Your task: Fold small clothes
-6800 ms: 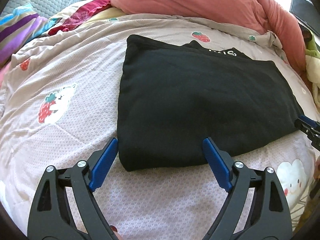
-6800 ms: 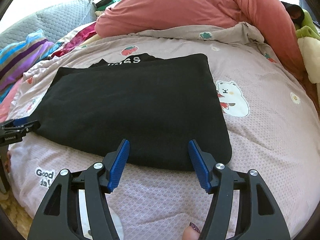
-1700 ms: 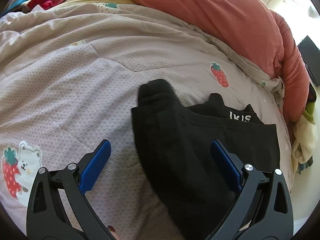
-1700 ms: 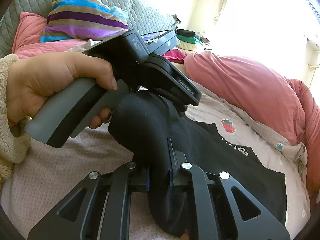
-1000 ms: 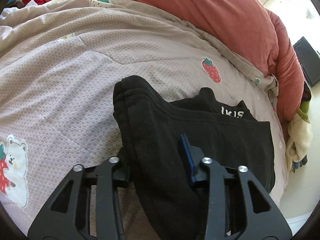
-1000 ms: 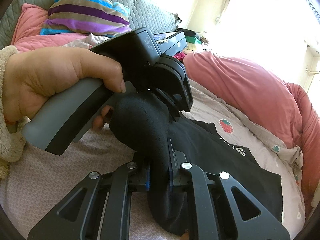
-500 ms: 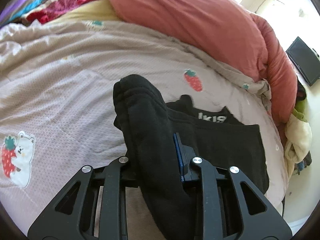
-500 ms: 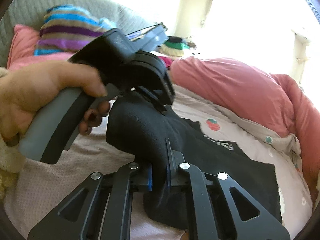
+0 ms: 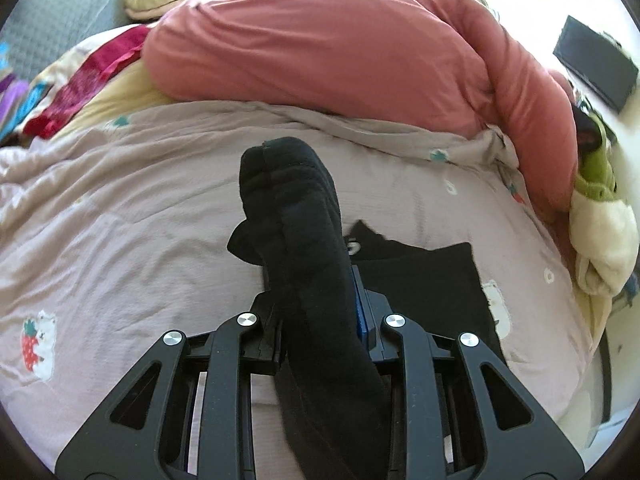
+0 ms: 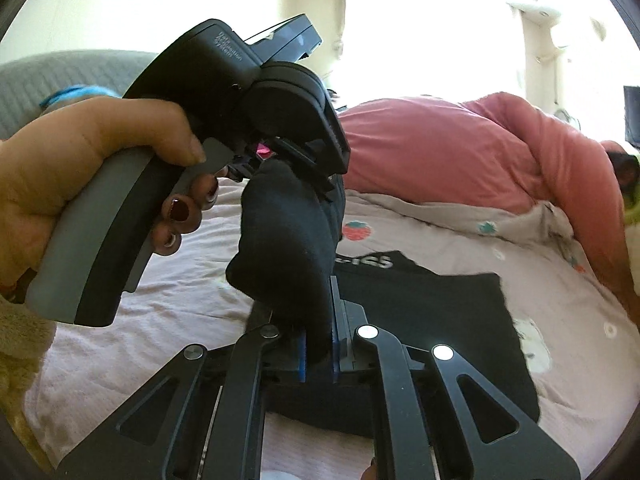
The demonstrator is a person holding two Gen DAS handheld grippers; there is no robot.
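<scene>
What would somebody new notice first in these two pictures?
Dead centre, the black garment is bunched up off the bed, pinched by both the left tongs and the right tongs. Behind it lies a big pink duvet, and a hand fills the right view's left side.

Left gripper [image 9: 320, 320]: black plastic linkage arms with triangular cut-outs, silver round screw heads at the pivots, blue pads on the jaws. Right gripper [image 10: 318, 354]: same build, black arms with triangular cut-outs, silver screws, thin blue pads. In the right wrist view the left gripper's body shows from the side: grey pistol handle with a black strip along it, black housing with small white lettering, too small to read. Left hand [image 10: 80, 160]: dark red nail polish, fuzzy cream sleeve cuff at the wrist.
</scene>
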